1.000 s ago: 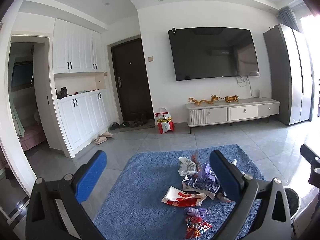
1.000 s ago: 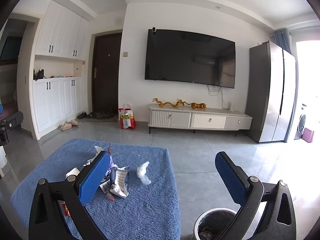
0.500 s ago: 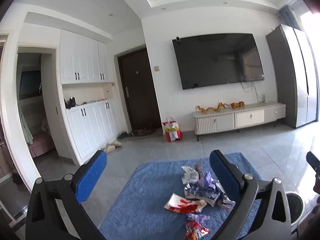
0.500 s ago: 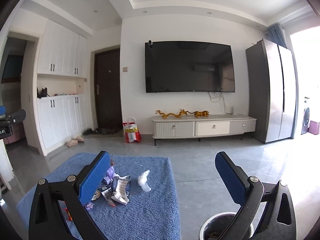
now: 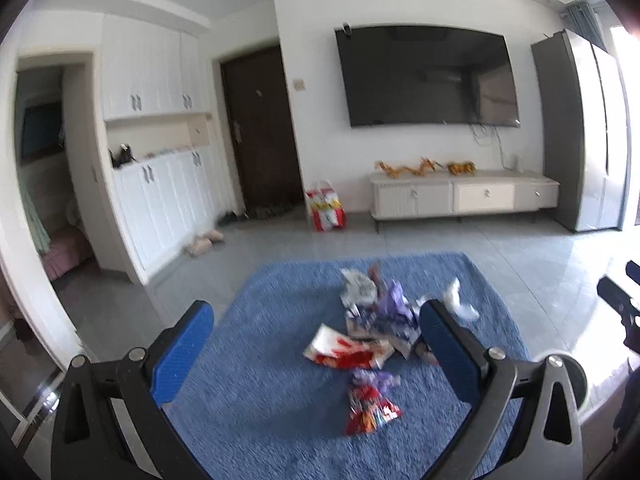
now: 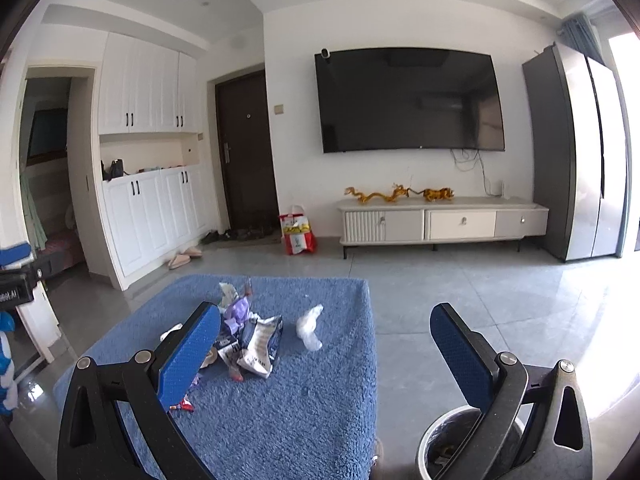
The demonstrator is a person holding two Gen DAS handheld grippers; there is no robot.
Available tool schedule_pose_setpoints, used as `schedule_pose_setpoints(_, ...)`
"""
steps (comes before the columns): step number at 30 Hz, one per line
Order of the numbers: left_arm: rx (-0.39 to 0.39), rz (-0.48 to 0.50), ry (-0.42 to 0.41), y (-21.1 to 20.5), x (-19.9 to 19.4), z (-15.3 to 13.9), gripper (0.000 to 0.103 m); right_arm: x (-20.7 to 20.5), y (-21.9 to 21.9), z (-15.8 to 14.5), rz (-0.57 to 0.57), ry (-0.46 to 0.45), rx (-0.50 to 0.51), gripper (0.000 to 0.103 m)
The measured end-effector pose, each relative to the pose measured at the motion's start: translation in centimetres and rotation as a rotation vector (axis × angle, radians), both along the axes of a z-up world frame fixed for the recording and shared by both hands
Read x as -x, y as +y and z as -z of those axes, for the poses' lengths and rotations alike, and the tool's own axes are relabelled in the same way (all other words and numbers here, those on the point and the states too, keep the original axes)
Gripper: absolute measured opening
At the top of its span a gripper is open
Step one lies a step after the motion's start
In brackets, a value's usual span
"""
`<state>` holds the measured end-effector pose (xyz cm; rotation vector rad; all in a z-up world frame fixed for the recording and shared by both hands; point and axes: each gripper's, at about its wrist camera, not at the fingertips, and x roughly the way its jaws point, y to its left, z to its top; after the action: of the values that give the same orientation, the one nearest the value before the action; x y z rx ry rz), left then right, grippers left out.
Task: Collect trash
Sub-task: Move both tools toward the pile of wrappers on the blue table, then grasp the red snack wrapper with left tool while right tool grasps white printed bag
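A pile of snack wrappers lies on a blue rug. A red and white wrapper and a red shiny wrapper lie nearest. A crumpled white plastic piece lies to the right of the pile. My left gripper is open and empty, above the rug in front of the pile. My right gripper is open and empty, over the rug's right edge. A round trash bin stands on the floor under the right gripper's right finger.
Grey tiled floor surrounds the rug. A white TV cabinet and a wall TV are at the back. A red bag stands by the dark door. White cupboards line the left wall, a grey fridge the right.
Both views have shifted: the left one has swung and dipped towards the pile, with motion blur. The right one has swung left. Both grippers stay open.
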<state>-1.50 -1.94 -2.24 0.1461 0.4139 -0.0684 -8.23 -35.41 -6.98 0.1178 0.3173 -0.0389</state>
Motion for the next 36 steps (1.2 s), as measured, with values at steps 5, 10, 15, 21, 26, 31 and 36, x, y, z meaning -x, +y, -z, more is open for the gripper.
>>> schedule_pose_setpoints(5,0.034,0.092,0.131,0.6,-1.3,3.6,0.103,-1.2,0.1,1.4,-0.002,0.058,-0.013,0.102)
schedule_pose_setpoints(10,0.051,0.206,0.259,0.2,-2.3,8.2,0.102,-2.9,0.9,2.3,-0.011,0.114,0.004,0.097)
schedule_pose_setpoints(15,0.069,0.293,0.348,-0.3,-3.9,11.4,0.101,-4.9,2.2,3.4,-0.02,0.164,0.024,0.093)
schedule_pose_setpoints(21,0.142,0.366,0.429,0.8,-6.4,14.0,0.07,-8.3,4.3,5.3,-0.055,0.275,0.034,0.083)
schedule_pose_setpoints(26,0.203,0.43,0.5,1.2,-8.5,16.4,0.044,-11.6,5.7,7.1,-0.086,0.363,0.021,0.074)
schedule_pose_setpoints(31,0.218,0.47,0.524,1.4,-9.1,18.0,0.025,-15.1,6.6,9.2,-0.112,0.441,-0.004,0.068)
schedule_pose_setpoints(36,0.28,0.488,0.529,2.7,-9.8,18.9,0.019,-18.9,7.6,11.8,-0.15,0.523,-0.042,0.064)
